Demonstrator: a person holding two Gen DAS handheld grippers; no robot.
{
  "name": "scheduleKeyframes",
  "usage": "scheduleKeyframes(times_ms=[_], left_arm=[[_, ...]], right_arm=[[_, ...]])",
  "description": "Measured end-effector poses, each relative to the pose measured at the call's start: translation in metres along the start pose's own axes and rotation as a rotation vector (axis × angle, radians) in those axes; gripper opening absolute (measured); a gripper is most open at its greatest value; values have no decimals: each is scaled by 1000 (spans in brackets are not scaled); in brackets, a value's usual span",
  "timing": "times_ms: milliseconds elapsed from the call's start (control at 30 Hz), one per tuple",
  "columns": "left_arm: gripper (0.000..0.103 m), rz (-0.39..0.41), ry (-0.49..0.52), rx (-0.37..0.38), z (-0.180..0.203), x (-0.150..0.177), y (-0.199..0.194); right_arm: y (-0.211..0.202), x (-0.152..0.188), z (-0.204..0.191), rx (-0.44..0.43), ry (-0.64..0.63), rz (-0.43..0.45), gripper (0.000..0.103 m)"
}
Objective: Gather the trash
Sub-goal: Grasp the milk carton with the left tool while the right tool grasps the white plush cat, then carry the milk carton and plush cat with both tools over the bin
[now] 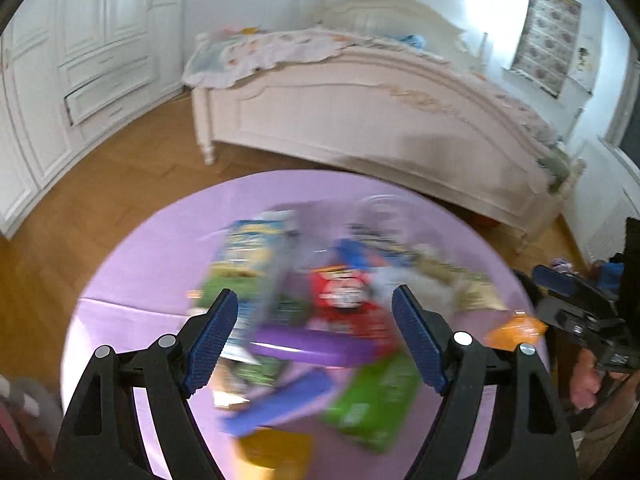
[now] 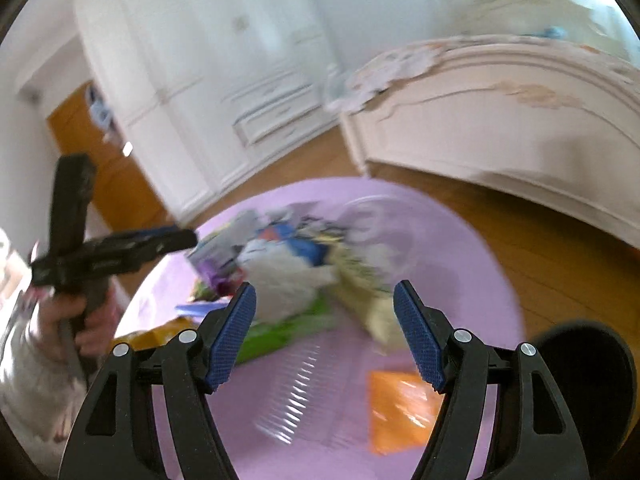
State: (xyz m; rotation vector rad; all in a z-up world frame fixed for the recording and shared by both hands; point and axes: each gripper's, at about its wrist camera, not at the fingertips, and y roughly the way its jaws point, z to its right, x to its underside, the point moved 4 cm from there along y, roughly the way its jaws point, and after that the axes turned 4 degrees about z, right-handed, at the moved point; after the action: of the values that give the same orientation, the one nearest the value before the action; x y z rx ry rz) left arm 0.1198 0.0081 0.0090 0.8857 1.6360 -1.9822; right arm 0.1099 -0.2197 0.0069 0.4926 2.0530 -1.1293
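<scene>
A round table with a purple cloth (image 1: pixel 132 280) holds a blurred heap of trash: a red packet (image 1: pixel 344 292), a green packet (image 1: pixel 376 400), a blue-and-yellow box (image 1: pixel 250 248), an orange wrapper (image 1: pixel 516 332) and a clear plastic cup (image 1: pixel 380 208). My left gripper (image 1: pixel 314 340) is open and empty above the heap. My right gripper (image 2: pixel 326 332) is open and empty above the table (image 2: pixel 460 240), over a clear ribbed wrapper (image 2: pixel 300 392) and next to the orange wrapper (image 2: pixel 400 412). A white crumpled piece (image 2: pixel 280 276) lies in the heap.
A white bed (image 1: pixel 380 120) stands behind the table on a wooden floor (image 1: pixel 120 168). White wardrobes (image 1: pixel 80 60) line the left wall. A black round object (image 2: pixel 588 380) sits at the table's right edge. The other gripper shows at each view's side (image 1: pixel 576 304) (image 2: pixel 112 248).
</scene>
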Motion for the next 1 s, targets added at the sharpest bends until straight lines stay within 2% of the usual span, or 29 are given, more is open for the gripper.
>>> scheduleKeyframes(times_ms=[200, 400, 433, 500, 567, 733, 900, 1000], left_arm=[[79, -79, -11, -11, -42, -4, 29], [78, -128, -20, 32, -63, -2, 45], [75, -131, -25, 31, -64, -2, 49], [60, -147, -32, 42, -66, -4, 55], [54, -163, -42, 49, -69, -2, 60], [51, -139, -43, 38, -68, -2, 58], [49, -72, -69, 45, -66, -9, 39], [49, -7, -70, 60, -55, -18, 14]], right_arm=[[52, -3, -29, -34, -90, -150, 71], [87, 0, -31, 2, -122, -253, 71], [90, 1, -32, 9, -125, -262, 71], [96, 4, -31, 17, -131, -278, 71], [97, 6, -29, 13, -125, -279, 68], [96, 9, -31, 7, -124, -275, 46], [75, 7, -31, -21, -97, -197, 41], [51, 2, -29, -42, -59, -114, 41]])
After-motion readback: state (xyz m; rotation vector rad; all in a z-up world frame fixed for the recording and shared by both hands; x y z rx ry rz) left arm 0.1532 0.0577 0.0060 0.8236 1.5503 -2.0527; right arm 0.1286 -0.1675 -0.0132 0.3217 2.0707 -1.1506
